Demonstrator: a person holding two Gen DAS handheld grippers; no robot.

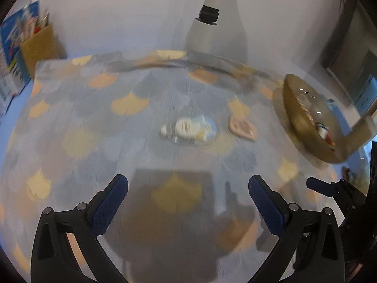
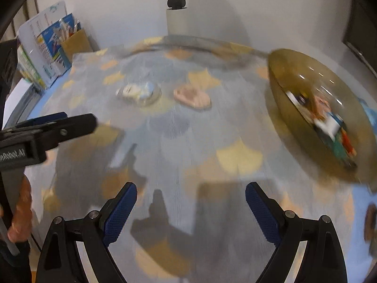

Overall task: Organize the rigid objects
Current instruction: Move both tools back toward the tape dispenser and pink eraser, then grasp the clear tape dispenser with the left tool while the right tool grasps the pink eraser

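Both blue-padded black grippers, left (image 1: 188,188) and right (image 2: 190,195), hung open and empty over the leaf-patterned tablecloth (image 1: 94,118), near a blurred white-and-blue toy (image 1: 190,128).

The surface (image 1: 77,122) is covered in a matt woven-looking cloth printed with fan shapes in grey, yellow and peach. At the right of both frames sits a bowl (image 1: 299,127) of amber, see-through material, glossy, with bright glints on its inside; whether glass or plastic cannot be told. Mid-frame lies a small white and blue toy (image 1: 188,128) in clear, shiny plastic wrap, and just to its right a matt pink piece (image 1: 242,128). The left tongs (image 1: 188,208) and right tongs (image 2: 190,214) are matt black plastic with blue, finely knurled pads and small metal rivets. A brown cardboard box (image 1: 38,49) stands at upper left.
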